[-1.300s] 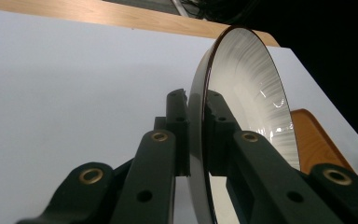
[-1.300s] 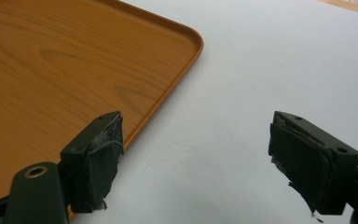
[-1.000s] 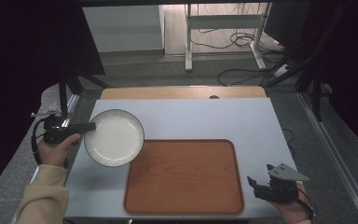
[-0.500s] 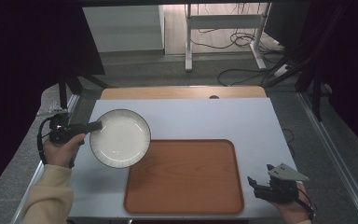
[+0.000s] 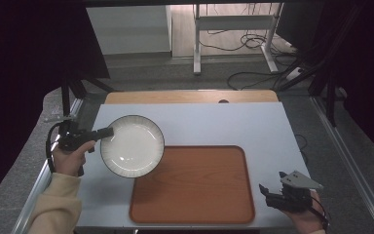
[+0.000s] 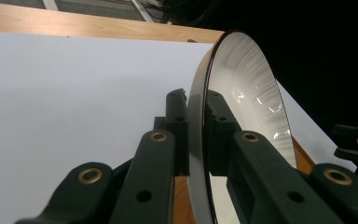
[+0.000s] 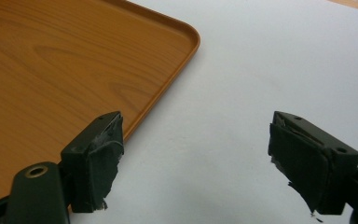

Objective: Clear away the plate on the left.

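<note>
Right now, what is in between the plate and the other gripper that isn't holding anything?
In the high view, the wooden tray lies between the plate and the right gripper. It holds nothing.

Laboratory or test-bench setting: white work table (image 5: 214,122) with wooden edge, flanked by metal rails (image 5: 350,165), ringed by black curtains (image 5: 24,58); loose cables (image 5: 253,78) across grey floor (image 5: 146,63) beside a metal equipment stand (image 5: 233,29).
</note>
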A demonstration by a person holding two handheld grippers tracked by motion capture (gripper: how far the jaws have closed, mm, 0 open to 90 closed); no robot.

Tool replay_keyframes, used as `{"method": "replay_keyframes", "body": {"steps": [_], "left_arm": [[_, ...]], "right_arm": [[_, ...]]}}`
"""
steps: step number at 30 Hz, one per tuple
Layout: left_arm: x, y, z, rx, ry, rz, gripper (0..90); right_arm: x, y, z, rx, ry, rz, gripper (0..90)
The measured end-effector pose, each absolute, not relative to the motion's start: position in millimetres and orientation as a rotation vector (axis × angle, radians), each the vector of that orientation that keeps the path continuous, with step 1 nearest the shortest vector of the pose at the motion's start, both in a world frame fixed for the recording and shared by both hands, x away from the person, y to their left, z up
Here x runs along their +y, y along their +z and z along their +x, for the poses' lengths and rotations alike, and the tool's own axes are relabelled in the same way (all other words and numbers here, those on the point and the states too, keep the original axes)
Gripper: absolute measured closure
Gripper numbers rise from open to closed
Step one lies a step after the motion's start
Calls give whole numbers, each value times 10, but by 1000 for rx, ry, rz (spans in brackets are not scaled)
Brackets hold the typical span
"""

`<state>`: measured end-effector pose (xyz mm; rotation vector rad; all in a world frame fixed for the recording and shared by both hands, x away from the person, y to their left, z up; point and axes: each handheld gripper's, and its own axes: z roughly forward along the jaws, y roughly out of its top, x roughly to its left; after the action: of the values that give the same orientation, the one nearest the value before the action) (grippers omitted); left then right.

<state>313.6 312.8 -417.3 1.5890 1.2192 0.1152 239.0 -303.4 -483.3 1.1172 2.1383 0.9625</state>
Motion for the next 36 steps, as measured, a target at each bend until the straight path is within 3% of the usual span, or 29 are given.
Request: {"method": "replay_keyframes", "body": {"steps": [36], "left_arm": [[2558, -4048, 3089, 1094, 68, 1639, 822]], "right_arm": [[-3049, -4834, 2388, 2134, 956, 1118, 187]]}}
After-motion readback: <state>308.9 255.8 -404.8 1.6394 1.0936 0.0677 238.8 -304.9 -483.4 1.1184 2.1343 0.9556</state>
